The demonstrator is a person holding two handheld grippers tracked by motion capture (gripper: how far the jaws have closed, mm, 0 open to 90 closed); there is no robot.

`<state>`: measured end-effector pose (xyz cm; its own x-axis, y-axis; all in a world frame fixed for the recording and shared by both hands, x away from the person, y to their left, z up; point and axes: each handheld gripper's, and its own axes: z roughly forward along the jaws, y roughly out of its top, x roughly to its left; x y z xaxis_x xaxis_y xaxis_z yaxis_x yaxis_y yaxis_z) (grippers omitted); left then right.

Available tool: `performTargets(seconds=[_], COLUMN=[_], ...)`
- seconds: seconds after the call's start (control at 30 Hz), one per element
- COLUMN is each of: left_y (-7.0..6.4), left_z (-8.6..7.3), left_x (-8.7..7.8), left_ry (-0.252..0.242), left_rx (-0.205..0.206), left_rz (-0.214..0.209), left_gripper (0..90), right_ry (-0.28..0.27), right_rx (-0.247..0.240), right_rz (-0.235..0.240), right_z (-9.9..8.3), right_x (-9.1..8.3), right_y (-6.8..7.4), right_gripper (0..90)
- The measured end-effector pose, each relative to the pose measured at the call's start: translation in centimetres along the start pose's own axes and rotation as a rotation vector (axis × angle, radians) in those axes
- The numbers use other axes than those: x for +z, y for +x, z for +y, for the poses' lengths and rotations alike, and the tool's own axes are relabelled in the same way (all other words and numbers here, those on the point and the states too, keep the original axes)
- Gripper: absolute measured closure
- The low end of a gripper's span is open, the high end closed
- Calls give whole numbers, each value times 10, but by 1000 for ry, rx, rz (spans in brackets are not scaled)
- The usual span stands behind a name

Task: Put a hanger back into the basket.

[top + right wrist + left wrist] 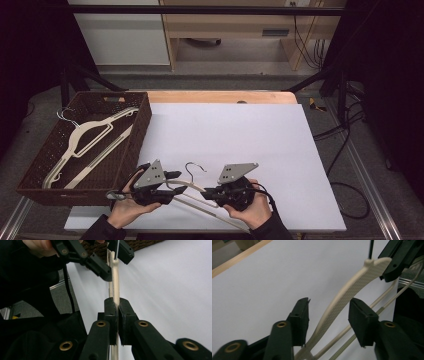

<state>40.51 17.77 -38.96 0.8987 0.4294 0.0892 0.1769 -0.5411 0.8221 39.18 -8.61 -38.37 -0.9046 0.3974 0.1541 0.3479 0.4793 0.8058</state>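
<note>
Near the front edge of the bench [280, 150], with open white surface beyond, the cream hanger [192, 187] is held between both grippers. The right gripper [116, 315] is clenched on one arm of it; the left gripper [328, 317] stands released, jaws straddling the other arm (not touching). A wicker basket [137, 135] with another hanger [87, 137] sits at the left edge.

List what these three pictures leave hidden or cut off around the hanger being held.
- High view: the hanger has its shoulders covered by both grippers and hands.
- Left gripper view: its lower end runs off the bottom edge.
- Right gripper view: the right gripper covers the clamped stretch; the hook is blurred.
</note>
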Motion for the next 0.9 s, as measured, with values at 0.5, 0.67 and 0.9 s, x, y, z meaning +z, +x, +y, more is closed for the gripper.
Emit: performTargets(seconds=[0.5, 0.67, 0.9], left_y=[-14, -18, -15], left_z=[13, 11, 10], left_x=[8, 15, 12], left_ry=[68, 58, 30], left_rx=[-19, -63, -116], left_rz=[-54, -95, -68], left_gripper=[791, 847, 863], right_ry=[-52, -83, -154], right_rx=[24, 16, 38], right_rz=[-57, -147, -208], right_z=[-6, -8, -12], right_x=[-17, -18, -29], right_y=[-22, -25, -30], right_gripper=[734, 613, 500])
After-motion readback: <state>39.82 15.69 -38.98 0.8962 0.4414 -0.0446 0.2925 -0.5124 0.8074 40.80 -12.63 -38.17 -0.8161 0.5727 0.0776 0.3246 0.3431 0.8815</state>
